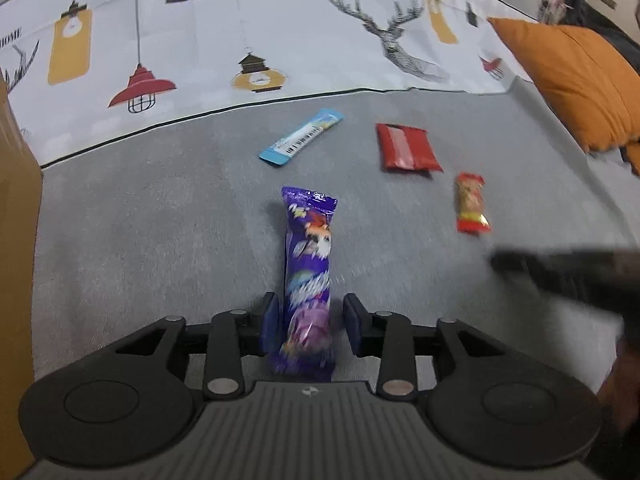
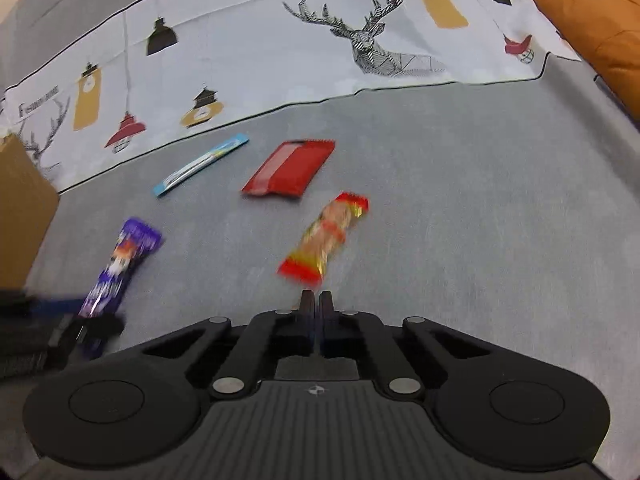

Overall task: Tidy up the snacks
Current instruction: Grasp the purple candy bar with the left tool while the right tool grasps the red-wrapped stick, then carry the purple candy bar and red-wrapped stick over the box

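Note:
A purple snack bar (image 1: pixel 308 276) lies between the fingers of my left gripper (image 1: pixel 310 326); the left pad touches it and a small gap shows at the right pad. It also shows in the right wrist view (image 2: pixel 114 270). My right gripper (image 2: pixel 317 304) is shut and empty, just short of a red-and-gold snack bar (image 2: pixel 326 238), which also shows in the left wrist view (image 1: pixel 472 204). A red packet (image 1: pixel 408 147) (image 2: pixel 290 168) and a light blue stick (image 1: pixel 302 138) (image 2: pixel 202 164) lie further back on the grey sofa seat (image 2: pixel 460 200).
A cardboard box (image 1: pixel 16 240) (image 2: pixel 22 212) stands at the left. An orange cushion (image 1: pixel 572 80) (image 2: pixel 600 36) lies at the right. A white printed cloth (image 1: pixel 240 40) covers the sofa back. The right gripper shows as a dark blur (image 1: pixel 568 276) in the left wrist view.

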### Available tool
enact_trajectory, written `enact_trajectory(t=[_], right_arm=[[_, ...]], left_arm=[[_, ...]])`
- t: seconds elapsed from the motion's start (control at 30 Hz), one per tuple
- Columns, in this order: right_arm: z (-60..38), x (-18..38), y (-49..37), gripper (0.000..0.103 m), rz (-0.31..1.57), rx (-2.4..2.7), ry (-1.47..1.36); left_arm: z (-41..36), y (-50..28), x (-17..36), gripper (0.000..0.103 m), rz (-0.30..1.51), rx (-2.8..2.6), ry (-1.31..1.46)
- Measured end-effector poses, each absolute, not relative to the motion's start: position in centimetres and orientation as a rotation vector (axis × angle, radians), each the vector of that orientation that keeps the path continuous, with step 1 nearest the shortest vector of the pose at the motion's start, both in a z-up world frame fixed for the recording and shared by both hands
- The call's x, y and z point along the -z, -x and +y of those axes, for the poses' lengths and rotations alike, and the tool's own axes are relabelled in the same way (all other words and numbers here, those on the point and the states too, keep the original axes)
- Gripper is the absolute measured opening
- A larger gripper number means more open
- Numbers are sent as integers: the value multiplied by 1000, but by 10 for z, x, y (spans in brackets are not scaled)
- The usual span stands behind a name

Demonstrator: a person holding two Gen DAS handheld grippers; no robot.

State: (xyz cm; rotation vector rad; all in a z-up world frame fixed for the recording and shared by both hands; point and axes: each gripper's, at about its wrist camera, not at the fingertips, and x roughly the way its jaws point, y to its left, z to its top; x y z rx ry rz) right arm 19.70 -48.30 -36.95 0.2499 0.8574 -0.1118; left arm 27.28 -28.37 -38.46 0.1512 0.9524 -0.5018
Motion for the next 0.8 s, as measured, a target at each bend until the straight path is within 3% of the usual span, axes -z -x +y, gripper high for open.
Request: enact_trajectory(t=[0.13,0.2,0.27,0.3,0.37,0.43,0.47,0.53,0.8], right_arm=[[-483,360,-196,6,791,122,-280],[-487,353,-209,14,738,137,-289],[-489,355,-227,47,744,163,-283],[-490,359,-238,54,766,181,-282],[-487,371,-254,56,827,206,-266],[-475,374,-260,51,819,217,-177],[-471,374,-259,37,812,208,-155],[-464,373,-249,23,805,172,-155],[-438,365,-174,22,830,93,-218]], left_arm=[[-291,-285,385,43,950,483,-154],[-293,-288,386,43,945,470,-154],[-294,-289,386,43,955,452,-144],[-293,-291,385,42,968,439,-122],[-290,-295,383,28,993,402,-89],[-289,-298,382,19,1001,383,-103],[-288,-298,381,17,1002,387,-112],[-288,-294,381,15,1002,410,-134],[-291,-252,380,17,1002,402,-226]])
